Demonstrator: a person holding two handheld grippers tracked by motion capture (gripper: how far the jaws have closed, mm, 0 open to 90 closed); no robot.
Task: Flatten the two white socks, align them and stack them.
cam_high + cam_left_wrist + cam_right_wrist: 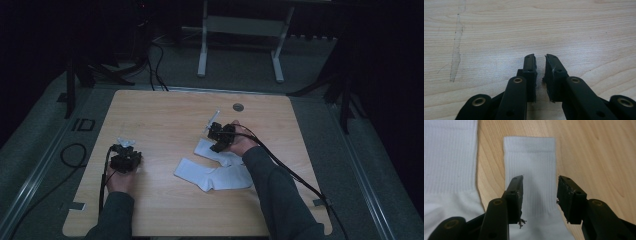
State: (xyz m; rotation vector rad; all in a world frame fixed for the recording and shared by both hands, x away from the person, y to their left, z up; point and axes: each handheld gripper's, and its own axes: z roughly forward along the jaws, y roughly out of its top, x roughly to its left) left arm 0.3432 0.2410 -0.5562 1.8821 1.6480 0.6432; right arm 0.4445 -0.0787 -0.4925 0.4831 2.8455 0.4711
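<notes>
Nearest to us, the left gripper [125,159] rests on the bare wood of the counter [165,115] at its near left, well apart from the socks. In the left gripper view its jaws are almost pressed together, with a thin slit between them and nothing in it.

Farther in and to the right lie two white socks. One sock [212,176] stretches across the counter just left of the right forearm. The other sock [212,150] lies beyond it, under the right gripper [220,136], so the right hand is plainly the nearer one for the pick.

In the right gripper view the jaws are spread and stand either side of the ribbed leg of the farther sock [534,165]. Its long axis runs straight away from the gripper, with the cuff at the far end, and the gap is about as wide as the sock. We judge that closing in place would gather the fabric across its width.

We cannot tell whether the jaw tips touch the cloth or hover above it. The sock's foot is cut off below the jaws, and in the dim high view where the two socks overlap is hard to make out.
</notes>
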